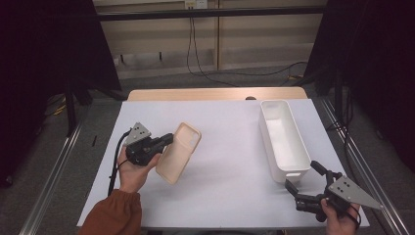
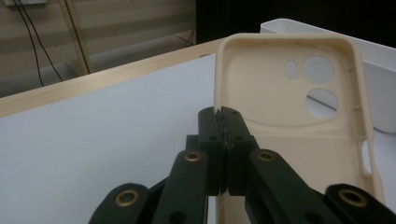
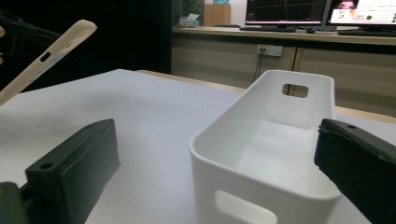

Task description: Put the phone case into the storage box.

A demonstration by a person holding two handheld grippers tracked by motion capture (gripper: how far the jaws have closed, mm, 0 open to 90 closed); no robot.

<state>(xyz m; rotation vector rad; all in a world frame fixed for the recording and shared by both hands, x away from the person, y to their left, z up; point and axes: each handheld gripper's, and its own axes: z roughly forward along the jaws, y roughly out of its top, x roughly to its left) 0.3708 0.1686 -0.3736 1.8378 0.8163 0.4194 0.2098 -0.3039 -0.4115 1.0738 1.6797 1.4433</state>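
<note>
The left gripper (image 1: 164,141) pinched the phone case (image 1: 178,152) by one thin edge; the case could probably slip. The right gripper (image 1: 302,177) stood apart beside the bin (image 1: 283,142).

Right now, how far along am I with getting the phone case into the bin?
Pickup looks done: the left claw is shut on the edge of the beige phone case, held tilted above the white table. In hand is the carry across. Left: the drop, since the white bin looks empty. The right claw sits open at the bin's near end.
</note>
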